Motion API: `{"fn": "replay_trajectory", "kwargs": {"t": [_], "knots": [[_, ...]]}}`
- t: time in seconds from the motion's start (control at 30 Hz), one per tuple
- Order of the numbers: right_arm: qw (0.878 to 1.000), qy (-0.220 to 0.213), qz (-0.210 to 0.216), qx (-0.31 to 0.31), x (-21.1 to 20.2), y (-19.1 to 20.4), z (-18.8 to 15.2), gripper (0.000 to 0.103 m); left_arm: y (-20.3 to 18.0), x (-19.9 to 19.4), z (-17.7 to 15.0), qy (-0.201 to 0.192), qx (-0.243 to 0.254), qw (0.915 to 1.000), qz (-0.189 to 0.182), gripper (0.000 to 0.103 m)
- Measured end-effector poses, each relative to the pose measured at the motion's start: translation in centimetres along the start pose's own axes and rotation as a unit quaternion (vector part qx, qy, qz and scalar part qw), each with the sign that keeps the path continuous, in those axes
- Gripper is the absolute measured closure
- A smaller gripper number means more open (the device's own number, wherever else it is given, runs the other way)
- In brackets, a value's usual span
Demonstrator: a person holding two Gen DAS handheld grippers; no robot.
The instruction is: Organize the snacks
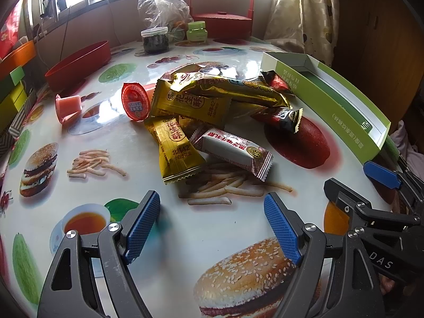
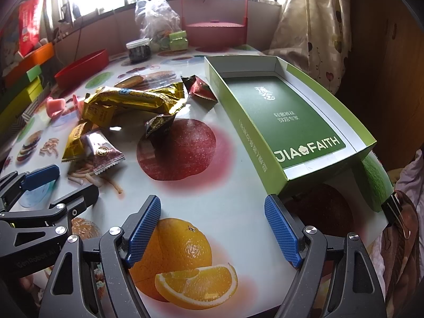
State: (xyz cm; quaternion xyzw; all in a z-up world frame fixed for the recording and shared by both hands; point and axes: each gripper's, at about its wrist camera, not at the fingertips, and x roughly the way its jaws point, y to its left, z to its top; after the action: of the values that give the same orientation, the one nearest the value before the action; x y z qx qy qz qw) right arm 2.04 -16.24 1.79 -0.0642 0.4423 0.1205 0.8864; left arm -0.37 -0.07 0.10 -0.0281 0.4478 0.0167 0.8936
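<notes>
We see the table (image 1: pixel 148 137) first, its printed cloth of burgers, fries and fruit running under both grippers, the near edge cut off by our own frames. Ahead and to the right of the right gripper (image 2: pixel 212 228) lies the green box (image 2: pixel 281 116), shallow, with nothing in it; its near corner sits just beyond the right fingertip, and the left wrist view clips its far end. The snack pile (image 1: pixel 212 111) lies straight ahead of the left gripper (image 1: pixel 212 226): gold packets overlapping, a white-and-red packet (image 1: pixel 233 151) nearest the jaws, dark red ones half buried behind. Two jelly cups (image 1: pixel 134 100) lie tipped over to the left of the pile. Both pairs of jaws stand wide apart, holding nothing. What the packets' small print says we cannot make out.
</notes>
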Motion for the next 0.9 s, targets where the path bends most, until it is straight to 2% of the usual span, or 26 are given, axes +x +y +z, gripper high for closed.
{"fn": "replay_trajectory", "kwargs": {"t": [0.9], "knots": [[1.0,-0.004,-0.001,0.0,0.02,0.05,-0.07,0.022,0.1,-0.11,-0.22,-0.002,0.001,1.0,0.001,0.022]]}}
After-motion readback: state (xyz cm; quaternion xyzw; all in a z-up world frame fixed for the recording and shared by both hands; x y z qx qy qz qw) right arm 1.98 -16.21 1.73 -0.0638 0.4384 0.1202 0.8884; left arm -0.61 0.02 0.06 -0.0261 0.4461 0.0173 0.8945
